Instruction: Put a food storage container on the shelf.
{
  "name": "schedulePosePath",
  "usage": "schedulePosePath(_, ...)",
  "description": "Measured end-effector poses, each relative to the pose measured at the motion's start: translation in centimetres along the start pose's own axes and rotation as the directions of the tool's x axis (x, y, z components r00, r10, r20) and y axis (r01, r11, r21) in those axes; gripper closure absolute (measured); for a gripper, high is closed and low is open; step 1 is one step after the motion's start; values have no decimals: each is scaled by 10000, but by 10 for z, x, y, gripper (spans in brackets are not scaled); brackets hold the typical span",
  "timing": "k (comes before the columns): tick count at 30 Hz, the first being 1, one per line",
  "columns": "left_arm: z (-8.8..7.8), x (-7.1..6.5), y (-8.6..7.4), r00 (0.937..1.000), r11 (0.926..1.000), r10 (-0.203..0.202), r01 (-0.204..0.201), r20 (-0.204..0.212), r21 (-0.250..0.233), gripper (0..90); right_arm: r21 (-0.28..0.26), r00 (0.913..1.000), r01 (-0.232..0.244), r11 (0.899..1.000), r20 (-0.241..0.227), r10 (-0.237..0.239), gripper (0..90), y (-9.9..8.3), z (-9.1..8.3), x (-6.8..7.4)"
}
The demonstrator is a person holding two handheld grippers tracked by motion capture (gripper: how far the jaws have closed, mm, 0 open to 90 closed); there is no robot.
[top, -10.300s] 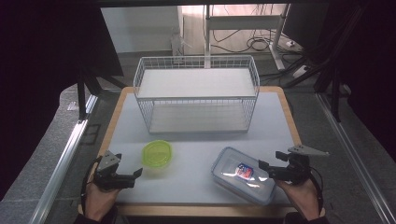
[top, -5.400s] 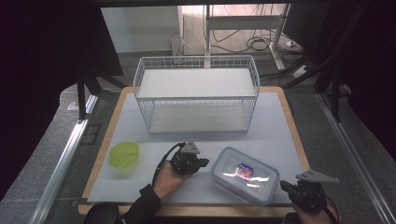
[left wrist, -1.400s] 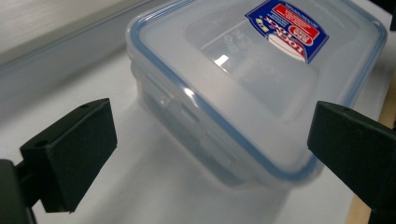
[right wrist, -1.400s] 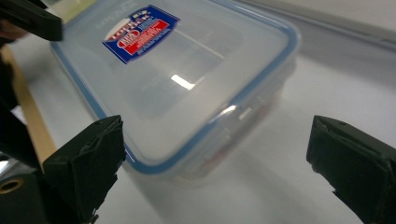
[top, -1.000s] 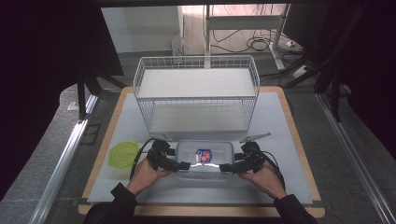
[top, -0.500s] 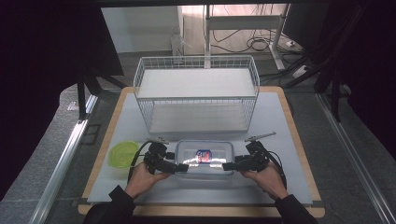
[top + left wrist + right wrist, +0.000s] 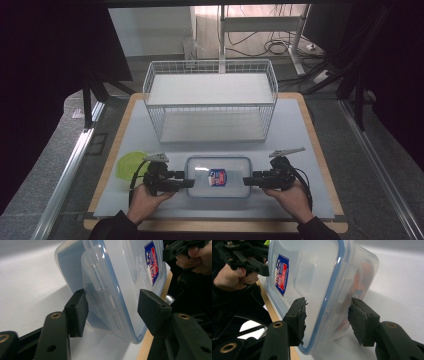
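Note:
A clear plastic container (image 7: 217, 176) with a blue-rimmed lid and a red-blue label lies on the white mat near the front edge. My left gripper (image 7: 190, 183) is at its left end and my right gripper (image 7: 246, 181) at its right end. In the left gripper view the container's end (image 7: 120, 277) sits between my jaws (image 7: 112, 312), which have just been closing; one pad (image 7: 152, 312) stands off the lid. In the right gripper view the other end (image 7: 317, 277) is between the jaws of my right gripper (image 7: 327, 320), also just closing, with no firm press visible.
A white wire basket (image 7: 210, 100) stands at the back of the mat (image 7: 290, 130). A yellow-green round lid or bowl (image 7: 129, 164) lies just left of my left hand. The wooden table edge (image 7: 215, 225) runs close under both hands.
The jaws of both grippers have narrowed around the container's two ends. Both hands have shifted a little toward the front edge.

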State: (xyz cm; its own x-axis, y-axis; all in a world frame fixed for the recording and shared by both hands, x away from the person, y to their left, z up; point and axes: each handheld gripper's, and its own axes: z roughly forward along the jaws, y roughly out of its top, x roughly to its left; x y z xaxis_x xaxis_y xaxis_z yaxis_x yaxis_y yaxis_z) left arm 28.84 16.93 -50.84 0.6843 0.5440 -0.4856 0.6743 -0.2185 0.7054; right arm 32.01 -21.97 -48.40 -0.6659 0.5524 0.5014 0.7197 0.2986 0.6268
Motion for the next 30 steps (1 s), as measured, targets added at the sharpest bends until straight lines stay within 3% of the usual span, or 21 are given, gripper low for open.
schedulePosePath(2, -1, 0, 0, 9999, 9998, -150, 150, 48, -87, 440, 42, 10000, -42, 10000, 20, 42, 497, 0, -1, 1)
schedulePosePath(4, -1, 5, 0, 9978, 9981, -561, 569, 341, -246, 467, 21, 10000, -47, 10000, 87, 47, 501, 0, -1, 2)
schedulePosePath(6, -1, 6, 2, 9975, 9974, -621, 633, 347, -331, 482, -44, 9997, -47, 10000, 230, 48, 505, 0, -1, 4)
schedulePosePath(13, 1, 3, 7, 9996, 9985, -289, 286, -73, -461, 515, -535, 9961, 262, 9982, 853, -216, 498, 2, -3, 8)
schedulePosePath(18, -1, 2, 11, 9997, 9975, -242, 235, -104, -672, 514, -783, 9965, 273, 9966, 806, -209, 499, 3, -4, 6)
schedulePosePath(30, -15, 1, 27, 9999, 9945, 95, -109, -136, -1044, 511, -1272, 9937, 793, 9887, 883, -683, 509, 18, -11, 17)
